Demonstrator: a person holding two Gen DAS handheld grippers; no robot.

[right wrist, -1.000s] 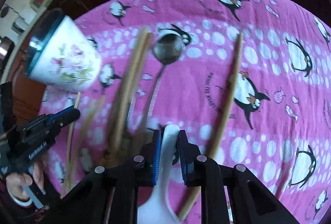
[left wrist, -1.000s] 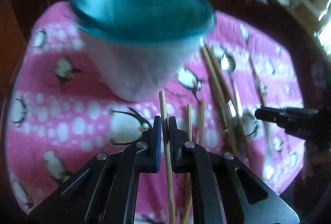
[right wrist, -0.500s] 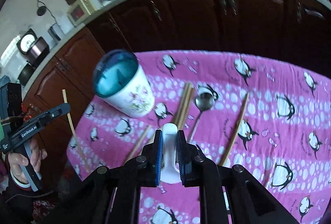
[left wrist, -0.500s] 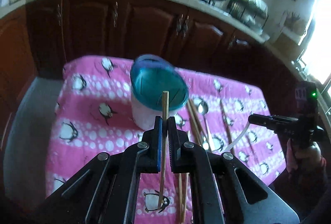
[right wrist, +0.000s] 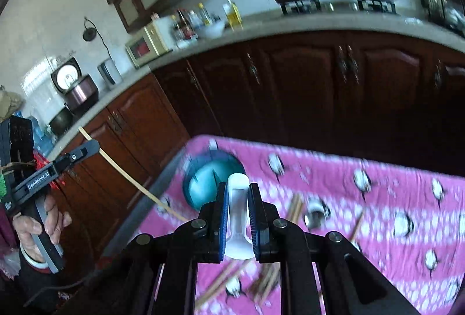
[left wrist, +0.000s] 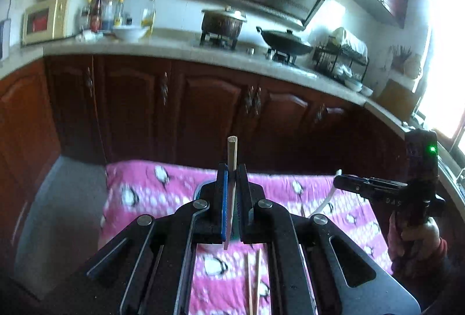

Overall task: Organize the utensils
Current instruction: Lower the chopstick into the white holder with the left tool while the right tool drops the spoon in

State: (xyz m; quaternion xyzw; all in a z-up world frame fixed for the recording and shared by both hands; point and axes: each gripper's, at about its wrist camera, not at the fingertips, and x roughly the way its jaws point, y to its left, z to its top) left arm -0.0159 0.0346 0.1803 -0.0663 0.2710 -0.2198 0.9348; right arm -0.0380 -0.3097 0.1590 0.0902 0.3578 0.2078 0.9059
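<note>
The left gripper (left wrist: 231, 192) is clenched on a single wooden chopstick (left wrist: 232, 152), whose blunt end sticks up past the fingertips while its thin end hangs down below them. The right gripper (right wrist: 238, 213) is clenched on the handle of a white spoon (right wrist: 237, 216), with the handle tip poking up between the pads.

Both are held above the pink penguin tablecloth (right wrist: 377, 198). On the cloth, nearest the right gripper, loose chopsticks (right wrist: 221, 283) lie scattered. Slightly farther along the cloth lie another pair of chopsticks (right wrist: 295, 207) and a metal spoon (right wrist: 312, 216) just beside them. The blue-rimmed cup (right wrist: 209, 184) stands near the cloth's far left corner in the right wrist view; in the left wrist view it is almost wholly hidden behind the left gripper.

Beyond the cloth run dark wooden cabinets (left wrist: 203, 102), topped by a counter (left wrist: 145, 47) carrying a microwave (left wrist: 49, 19), bottles and pots.
</note>
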